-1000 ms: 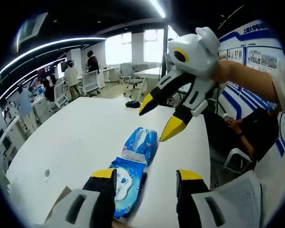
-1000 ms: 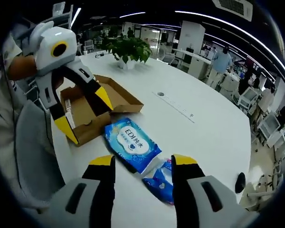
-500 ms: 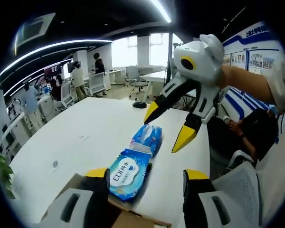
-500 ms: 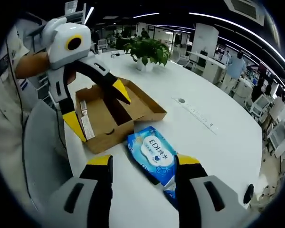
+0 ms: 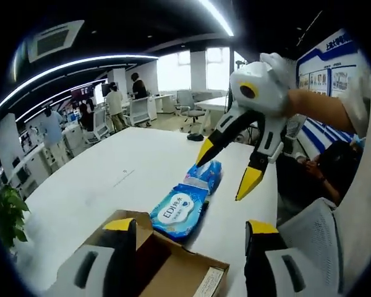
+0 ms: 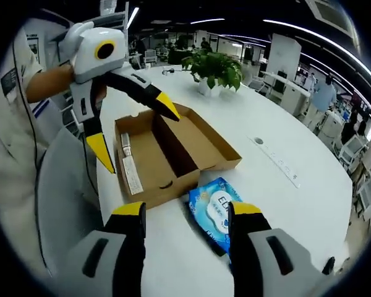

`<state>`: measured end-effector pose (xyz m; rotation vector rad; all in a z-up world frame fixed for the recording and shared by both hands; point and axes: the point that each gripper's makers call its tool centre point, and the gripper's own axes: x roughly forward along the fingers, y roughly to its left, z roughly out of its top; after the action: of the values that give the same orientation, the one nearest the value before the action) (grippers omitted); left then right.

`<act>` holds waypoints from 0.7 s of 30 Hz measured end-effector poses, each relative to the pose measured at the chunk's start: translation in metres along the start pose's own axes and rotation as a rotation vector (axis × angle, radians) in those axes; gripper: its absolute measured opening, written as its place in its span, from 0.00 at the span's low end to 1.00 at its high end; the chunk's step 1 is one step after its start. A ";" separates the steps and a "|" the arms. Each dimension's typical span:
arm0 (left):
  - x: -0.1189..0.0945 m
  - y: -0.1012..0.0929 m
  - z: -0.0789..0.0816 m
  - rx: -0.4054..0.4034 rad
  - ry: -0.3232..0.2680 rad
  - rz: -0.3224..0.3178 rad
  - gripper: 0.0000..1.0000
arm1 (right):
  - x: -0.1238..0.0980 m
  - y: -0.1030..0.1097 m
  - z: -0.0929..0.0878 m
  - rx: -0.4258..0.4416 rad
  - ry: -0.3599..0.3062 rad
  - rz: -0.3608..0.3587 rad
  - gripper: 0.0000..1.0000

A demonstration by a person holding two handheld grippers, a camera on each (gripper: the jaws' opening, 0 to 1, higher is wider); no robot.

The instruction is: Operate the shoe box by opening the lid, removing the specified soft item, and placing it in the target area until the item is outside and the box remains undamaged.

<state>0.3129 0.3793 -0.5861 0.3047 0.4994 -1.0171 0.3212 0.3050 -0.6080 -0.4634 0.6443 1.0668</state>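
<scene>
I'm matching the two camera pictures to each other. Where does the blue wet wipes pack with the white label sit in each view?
Left gripper view: the wipes pack lies centre, just beyond the open cardboard box.
Right gripper view: it lies low centre-right, between that view's own jaws, beside the box.
Shared landmark: the cardboard box.

shoe box (image 6: pixel 173 158) set on table (image 6: pixel 284 204) | wipes pack (image 6: pixel 215 210) laid just beside box | plant (image 6: pixel 215 68) stood behind box
</scene>
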 end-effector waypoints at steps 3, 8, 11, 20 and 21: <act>-0.017 0.005 -0.009 -0.021 0.005 0.025 0.74 | 0.007 0.008 0.004 -0.013 -0.003 0.017 0.51; -0.045 0.016 -0.025 -0.038 0.014 0.082 0.75 | 0.018 0.021 0.007 -0.026 0.001 0.047 0.50; -0.058 0.021 -0.032 -0.052 0.009 0.113 0.75 | 0.025 0.029 0.010 -0.047 0.005 0.065 0.50; -0.102 0.031 -0.054 -0.110 0.001 0.205 0.75 | 0.046 0.050 0.021 -0.091 0.017 0.108 0.49; -0.103 0.031 -0.055 -0.113 0.001 0.208 0.75 | 0.048 0.052 0.022 -0.097 0.016 0.112 0.49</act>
<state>0.2820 0.4955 -0.5774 0.2508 0.5125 -0.7842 0.2954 0.3719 -0.6274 -0.5250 0.6411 1.2055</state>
